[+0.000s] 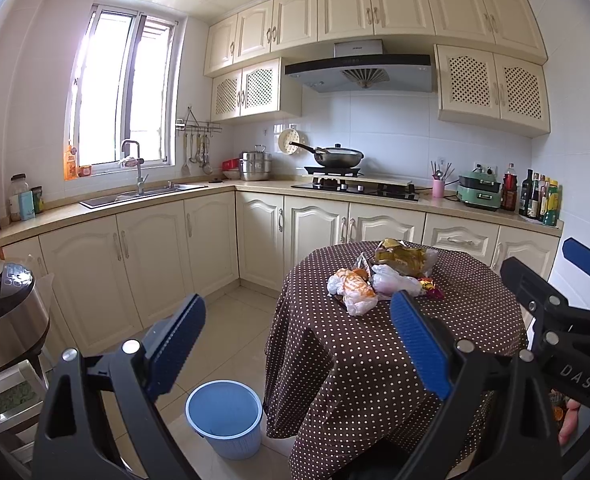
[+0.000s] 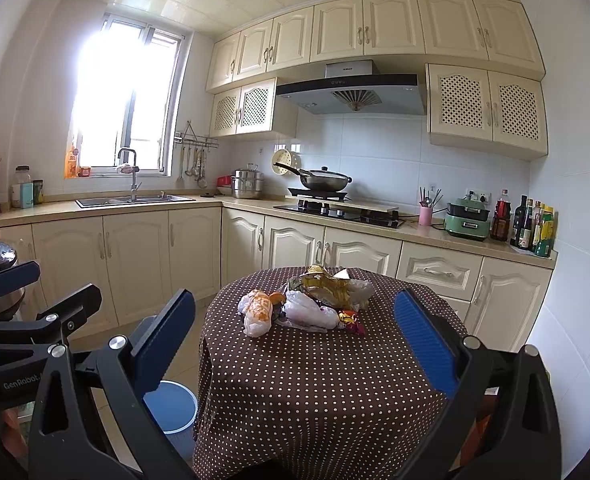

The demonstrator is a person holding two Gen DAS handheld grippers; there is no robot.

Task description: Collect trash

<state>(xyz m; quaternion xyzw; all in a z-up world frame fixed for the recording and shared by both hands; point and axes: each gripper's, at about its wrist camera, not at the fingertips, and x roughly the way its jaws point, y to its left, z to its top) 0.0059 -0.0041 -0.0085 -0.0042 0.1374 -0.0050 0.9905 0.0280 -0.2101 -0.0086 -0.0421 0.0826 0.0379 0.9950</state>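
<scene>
A pile of trash lies on the round table with the brown dotted cloth (image 1: 375,360) (image 2: 315,380): a white and orange plastic bag (image 1: 353,290) (image 2: 257,312), a white crumpled bag (image 1: 395,282) (image 2: 309,310), a gold snack wrapper (image 1: 405,258) (image 2: 329,286) and a small red candy wrapper (image 1: 431,286) (image 2: 349,318). A light blue trash bin (image 1: 225,418) (image 2: 173,410) stands on the floor left of the table. My left gripper (image 1: 299,350) is open and empty, short of the pile. My right gripper (image 2: 295,350) is open and empty, over the table's near side.
Cream kitchen cabinets and a counter (image 1: 155,200) run along the back and left, with a sink (image 1: 143,194), a hob with a wok (image 1: 337,156) and bottles (image 1: 543,200). A steel rice cooker (image 1: 7,320) stands on a rack at the left.
</scene>
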